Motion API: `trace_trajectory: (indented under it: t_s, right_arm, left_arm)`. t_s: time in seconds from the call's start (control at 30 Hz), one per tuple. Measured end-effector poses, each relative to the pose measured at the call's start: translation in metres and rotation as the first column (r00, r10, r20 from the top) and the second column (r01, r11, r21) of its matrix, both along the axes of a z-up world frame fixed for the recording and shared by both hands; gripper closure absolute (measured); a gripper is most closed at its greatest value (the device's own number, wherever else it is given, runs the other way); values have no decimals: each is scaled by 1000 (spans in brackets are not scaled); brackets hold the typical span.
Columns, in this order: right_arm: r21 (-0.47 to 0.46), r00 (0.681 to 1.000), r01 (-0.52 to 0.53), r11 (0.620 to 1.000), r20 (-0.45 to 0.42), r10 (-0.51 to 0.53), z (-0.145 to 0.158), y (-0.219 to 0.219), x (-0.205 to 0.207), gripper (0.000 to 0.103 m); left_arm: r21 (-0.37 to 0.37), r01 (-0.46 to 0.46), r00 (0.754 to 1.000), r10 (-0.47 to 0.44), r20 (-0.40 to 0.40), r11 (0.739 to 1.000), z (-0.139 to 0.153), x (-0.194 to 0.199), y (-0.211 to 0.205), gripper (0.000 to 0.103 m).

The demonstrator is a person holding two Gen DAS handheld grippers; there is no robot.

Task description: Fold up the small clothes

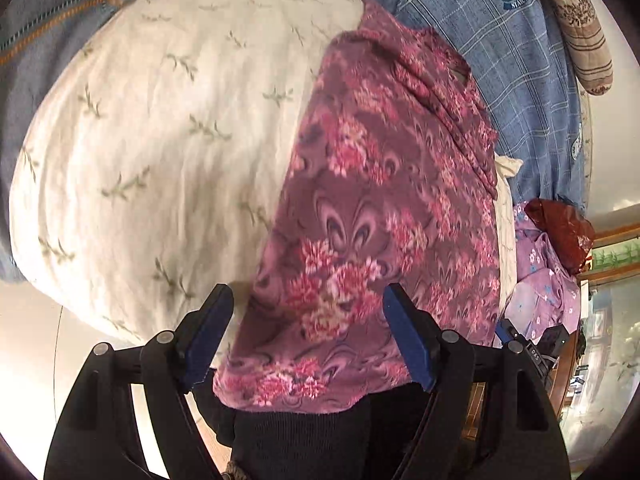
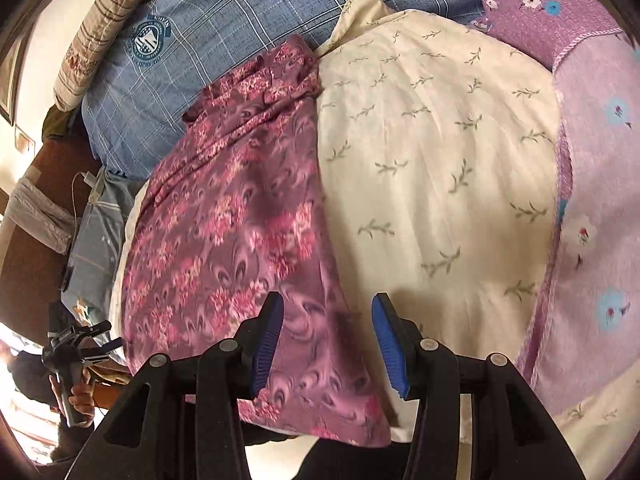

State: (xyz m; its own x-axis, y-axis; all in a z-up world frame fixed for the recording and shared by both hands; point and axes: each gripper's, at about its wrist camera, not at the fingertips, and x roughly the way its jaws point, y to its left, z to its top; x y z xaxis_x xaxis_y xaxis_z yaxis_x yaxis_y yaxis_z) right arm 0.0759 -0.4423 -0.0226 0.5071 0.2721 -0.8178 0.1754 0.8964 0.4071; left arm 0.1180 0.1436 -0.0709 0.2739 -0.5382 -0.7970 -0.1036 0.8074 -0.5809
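A purple floral garment (image 1: 372, 216) lies stretched out on a cream leaf-print quilt (image 1: 160, 132). Its near hem hangs over the bed edge. My left gripper (image 1: 308, 340) is open, its blue-padded jaws either side of the garment's near end, holding nothing. In the right wrist view the same garment (image 2: 236, 224) lies left of the cream quilt (image 2: 432, 168). My right gripper (image 2: 328, 344) is open over the garment's near right edge, empty. The left gripper also shows small at the far left of the right wrist view (image 2: 80, 344).
A blue plaid pillow (image 2: 224, 36) lies beyond the garment, with a striped bolster (image 1: 580, 28) behind it. A lilac flowered blanket (image 2: 592, 208) lies on the right. A dark red bag (image 1: 560, 232) sits on lilac cloth. Dark fabric (image 1: 304, 440) lies below the hem.
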Motion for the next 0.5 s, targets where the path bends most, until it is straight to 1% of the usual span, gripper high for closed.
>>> trace_trajectory:
  t_s: [0.07, 0.2, 0.27, 0.37, 0.47, 0.5]
  right_arm:
    - [-30, 1000, -3, 1000, -10, 2, -3, 2, -5, 52]
    - [8, 999, -27, 1000, -46, 28, -17, 9, -9, 51]
    - [-2, 997, -43, 999, -62, 43, -22, 15, -11, 51]
    - [-29, 996, -69, 997, -57, 67, -23, 21, -13, 51]
    - [-45, 995, -87, 995, -50, 85, -25, 24, -13, 49]
    - [-52, 995, -94, 994, -38, 92, -25, 26, -13, 49]
  left_arm:
    - [2, -1, 1000, 1, -6, 1000, -2, -3, -4, 26]
    - [-2, -18, 1000, 18, -3, 1000, -4, -4, -5, 26]
    - [9, -19, 1000, 19, -7, 1000, -6, -6, -8, 26]
    - [37, 5, 1000, -5, 15, 999, -5, -11, -13, 24]
    - [50, 4, 999, -6, 37, 999, -5, -14, -17, 24]
    - [35, 18, 999, -20, 50, 999, -4, -15, -20, 25]
